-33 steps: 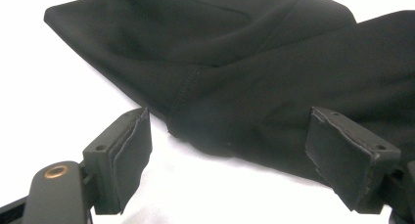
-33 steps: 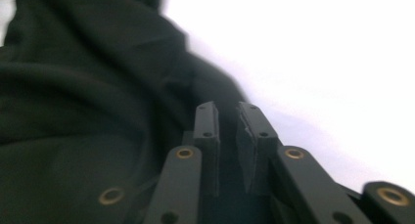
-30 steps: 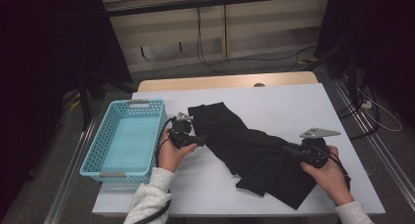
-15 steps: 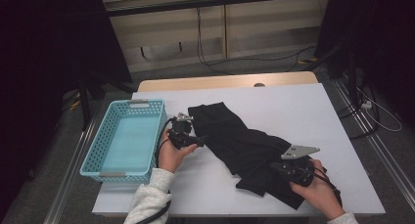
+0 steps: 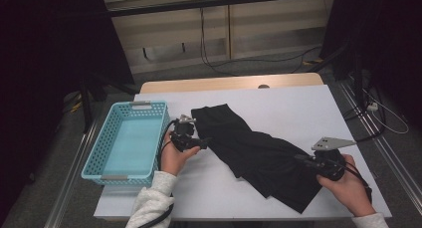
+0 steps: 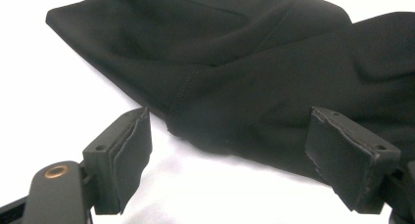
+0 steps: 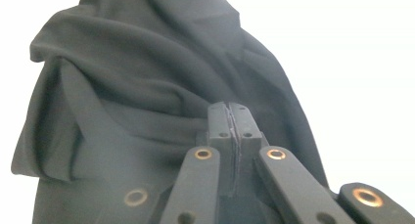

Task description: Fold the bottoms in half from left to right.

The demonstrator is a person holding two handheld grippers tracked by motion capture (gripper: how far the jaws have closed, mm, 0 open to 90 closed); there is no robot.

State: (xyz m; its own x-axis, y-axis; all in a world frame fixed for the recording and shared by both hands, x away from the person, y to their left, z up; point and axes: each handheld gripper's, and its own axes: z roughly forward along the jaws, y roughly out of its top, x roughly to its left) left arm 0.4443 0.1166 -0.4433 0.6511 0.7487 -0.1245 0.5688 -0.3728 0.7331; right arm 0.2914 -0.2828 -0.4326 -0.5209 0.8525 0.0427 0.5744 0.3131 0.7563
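Right gripper (image 5: 304, 160) fingers pinch the black garment (image 5: 259, 153); left gripper (image 5: 203, 143) fingers gape beside its edge; a thin pinch could slip, dropping the fold.

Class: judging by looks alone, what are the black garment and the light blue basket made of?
Black garment: matte knit fabric, probably; soft folds and a stitched seam show in the gripper views. Light blue basket: moulded plastic, by its even lattice walls and smooth floor.

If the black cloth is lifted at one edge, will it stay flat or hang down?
The black cloth will probably hang limp: it already lies in soft folds. It seems light and thin. The right hand-held gripper, shut on an edge, bunches it easily.
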